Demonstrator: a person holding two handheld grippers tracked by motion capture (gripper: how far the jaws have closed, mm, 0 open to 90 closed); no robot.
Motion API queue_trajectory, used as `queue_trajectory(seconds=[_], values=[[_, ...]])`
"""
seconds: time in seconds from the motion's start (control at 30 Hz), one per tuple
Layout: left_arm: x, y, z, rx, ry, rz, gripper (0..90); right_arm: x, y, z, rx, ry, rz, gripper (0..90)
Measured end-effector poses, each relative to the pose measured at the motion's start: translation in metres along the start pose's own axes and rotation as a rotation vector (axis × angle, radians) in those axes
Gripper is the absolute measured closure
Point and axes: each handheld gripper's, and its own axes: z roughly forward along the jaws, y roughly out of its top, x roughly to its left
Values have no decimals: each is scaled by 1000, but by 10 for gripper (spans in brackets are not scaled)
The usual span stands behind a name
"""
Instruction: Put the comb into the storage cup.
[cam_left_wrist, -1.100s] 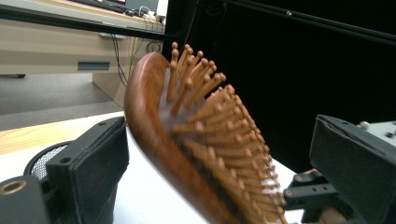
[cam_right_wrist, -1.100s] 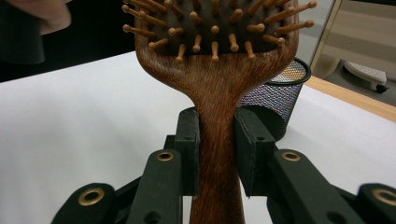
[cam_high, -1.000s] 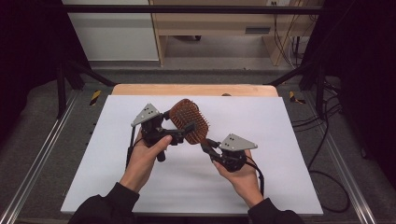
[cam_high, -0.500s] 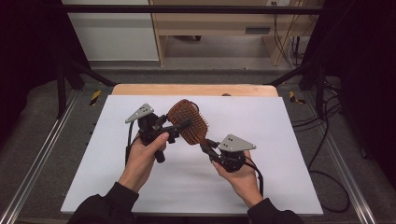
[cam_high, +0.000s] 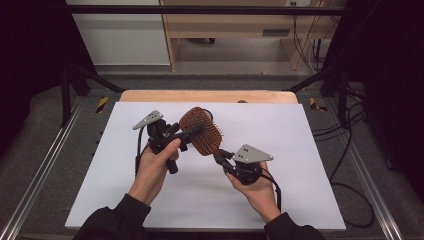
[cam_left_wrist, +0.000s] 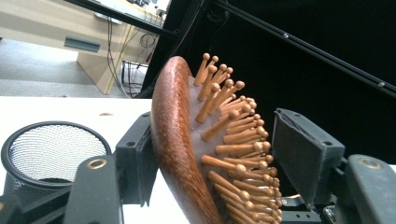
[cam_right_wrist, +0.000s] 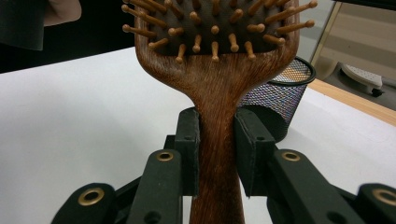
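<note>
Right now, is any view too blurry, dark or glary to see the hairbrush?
High view: evenly lit, hairbrush sharp, dark surroundings. Left gripper view: bristles crisp against black backdrop, mesh cup slightly soft. Right gripper view: handle sharp, background furniture blurred, white table bright without hiding anything.

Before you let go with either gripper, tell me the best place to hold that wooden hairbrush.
Probably the handle neck of the hairbrush, from below along its length, as the right gripper does: narrow, flat-sided wood between the pads. The left gripper straddles the head, where bristles face one pad.
</note>
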Motion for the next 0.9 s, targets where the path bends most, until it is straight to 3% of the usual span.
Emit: queue_trajectory(seconds=[0.1,0.2,0.57,0.77,0.9], values=[[0,0,0,-3,6,0,387,2,0,1,5,5,-9,727],[-1,0,-1,-12,6,-32,419,2,-1,2,6,7,-5,727],[-13,1,1,-1,24,-2,505,3,-4,7,24,18,4,727],[-16,2,1,-5,15,-28,518,2,-4,8,18,31,18,726],[-18,2,2,-11,12,-19,520,1,-4,7,9,42,33,725]])
